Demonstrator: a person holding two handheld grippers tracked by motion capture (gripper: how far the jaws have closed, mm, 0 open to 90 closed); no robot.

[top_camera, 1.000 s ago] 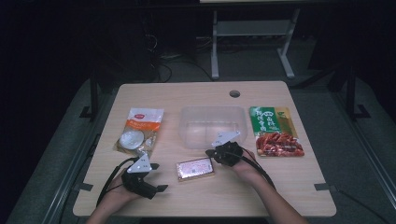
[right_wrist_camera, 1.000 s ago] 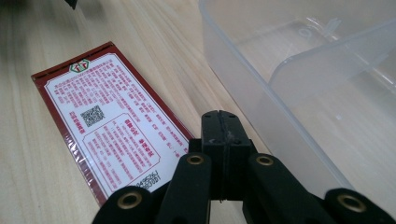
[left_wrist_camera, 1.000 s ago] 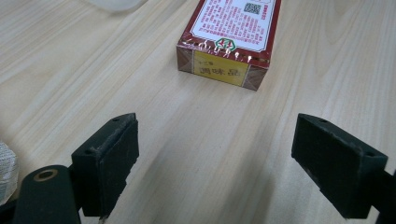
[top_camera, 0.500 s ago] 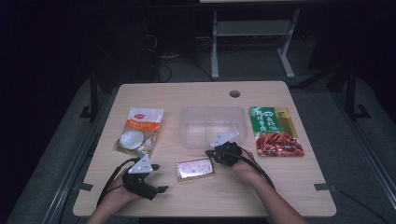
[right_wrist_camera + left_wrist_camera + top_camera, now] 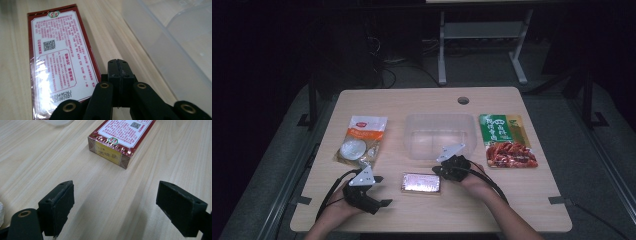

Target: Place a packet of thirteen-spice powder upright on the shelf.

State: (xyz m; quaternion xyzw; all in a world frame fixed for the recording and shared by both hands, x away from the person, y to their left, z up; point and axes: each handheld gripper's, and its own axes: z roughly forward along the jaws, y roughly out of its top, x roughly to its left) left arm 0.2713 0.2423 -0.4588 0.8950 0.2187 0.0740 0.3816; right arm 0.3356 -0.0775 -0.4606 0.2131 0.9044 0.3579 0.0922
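From above, I see the red box [image 5: 421, 183] lying flat on the table [image 5: 512, 210] between my left gripper [image 5: 379, 192] and right gripper [image 5: 438, 171]. My left gripper view shows jaws wide apart, the box ahead of them, untouched. My right gripper view shows jaws pressed together on nothing, the box just beside them, a clear tub [image 5: 175, 47] on the other side.

Dim room, lit tabletop; glare on the box [image 5: 60, 65] wrapper

Right hand-held gripper [image 5: 119, 65] jaws pressed together, nothing between them. Red box [image 5: 60, 72] just left of it, flat on the table [image 5: 112, 32]. Clear plastic container [image 5: 172, 47] on the right.
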